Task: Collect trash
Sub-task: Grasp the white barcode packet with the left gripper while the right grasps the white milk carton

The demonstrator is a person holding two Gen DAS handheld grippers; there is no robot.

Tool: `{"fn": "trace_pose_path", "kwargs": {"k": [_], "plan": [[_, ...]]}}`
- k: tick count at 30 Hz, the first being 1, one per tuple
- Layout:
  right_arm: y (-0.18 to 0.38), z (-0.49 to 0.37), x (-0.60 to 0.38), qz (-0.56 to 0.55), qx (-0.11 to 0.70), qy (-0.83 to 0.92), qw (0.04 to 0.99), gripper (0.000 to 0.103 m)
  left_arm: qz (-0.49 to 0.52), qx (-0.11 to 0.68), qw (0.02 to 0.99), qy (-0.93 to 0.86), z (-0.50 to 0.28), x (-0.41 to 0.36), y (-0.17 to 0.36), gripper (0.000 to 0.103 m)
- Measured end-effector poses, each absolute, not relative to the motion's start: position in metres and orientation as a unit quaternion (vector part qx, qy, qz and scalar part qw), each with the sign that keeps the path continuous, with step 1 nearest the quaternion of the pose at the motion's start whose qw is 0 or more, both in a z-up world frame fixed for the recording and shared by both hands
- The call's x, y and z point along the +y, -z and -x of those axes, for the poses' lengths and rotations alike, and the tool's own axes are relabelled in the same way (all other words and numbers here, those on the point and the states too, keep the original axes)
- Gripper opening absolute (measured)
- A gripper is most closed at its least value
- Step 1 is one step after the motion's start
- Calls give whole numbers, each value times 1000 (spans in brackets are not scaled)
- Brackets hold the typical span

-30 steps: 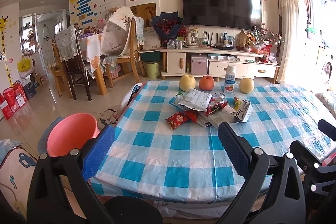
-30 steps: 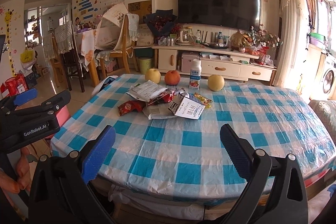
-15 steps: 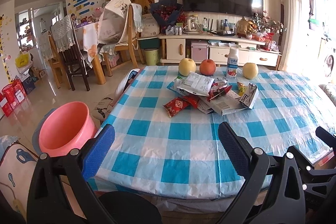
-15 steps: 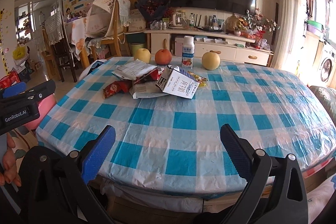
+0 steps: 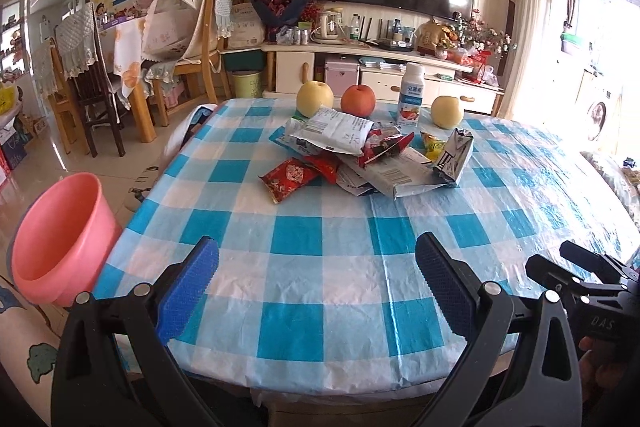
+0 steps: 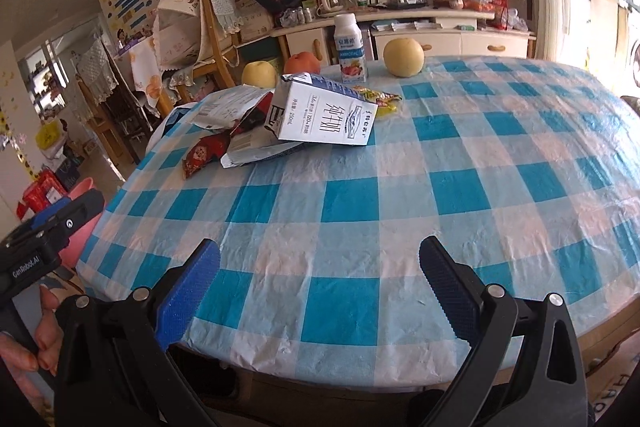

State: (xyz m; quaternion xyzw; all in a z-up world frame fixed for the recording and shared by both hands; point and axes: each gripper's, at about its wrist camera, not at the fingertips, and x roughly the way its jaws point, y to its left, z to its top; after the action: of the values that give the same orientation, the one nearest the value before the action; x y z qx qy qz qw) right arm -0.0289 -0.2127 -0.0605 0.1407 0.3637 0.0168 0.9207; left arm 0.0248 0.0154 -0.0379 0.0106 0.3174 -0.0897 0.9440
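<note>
1. Nearest me, my left gripper (image 5: 316, 283) hangs over the near edge of the bench (image 5: 304, 267) with its jaws spread wide and nothing between them. My right gripper (image 6: 320, 283) is the same: jaws fully apart, empty, above the checked cloth.

2. Off the bench's left edge stands a pink bucket (image 5: 60, 239), mouth up. What I can see of its inside looks bare; the bottom is partly hidden, so I cannot be sure. I take it as the place for the trash.

3. Mid-bench lies the trash pile (image 5: 360, 155), well apart from both grippers. The closest piece is a red snack wrapper (image 5: 286, 179), flat on the cloth: I judge it light, crinkly and slippery, best pinched at a raised edge.

4. The milk carton (image 6: 324, 115) leans on the flattened grey packaging. It looks emptied and dented, so probably light and stiff enough to clamp across its narrow sides, though it may crush.

5. The white foil pouch (image 5: 332, 135) tops the heap, soft and floppy; a yellow wrapper (image 5: 434, 147) lies just behind the carton.

6. At the far edge stand two pears, an apple (image 5: 358, 99) and a drink bottle (image 5: 411, 95), upright. I read these as not trash; they stand close enough to be knocked.
</note>
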Motion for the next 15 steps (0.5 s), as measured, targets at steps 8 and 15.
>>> {"fn": "trace_pose_path", "kwargs": {"k": [8, 15], "plan": [[75, -12, -255, -255, 361, -82, 893, 75, 70, 349, 922, 150, -54, 9, 59, 99], [95, -49, -297, -393, 345, -120, 843, 74, 161, 369, 896, 187, -90, 3, 68, 99]]}}
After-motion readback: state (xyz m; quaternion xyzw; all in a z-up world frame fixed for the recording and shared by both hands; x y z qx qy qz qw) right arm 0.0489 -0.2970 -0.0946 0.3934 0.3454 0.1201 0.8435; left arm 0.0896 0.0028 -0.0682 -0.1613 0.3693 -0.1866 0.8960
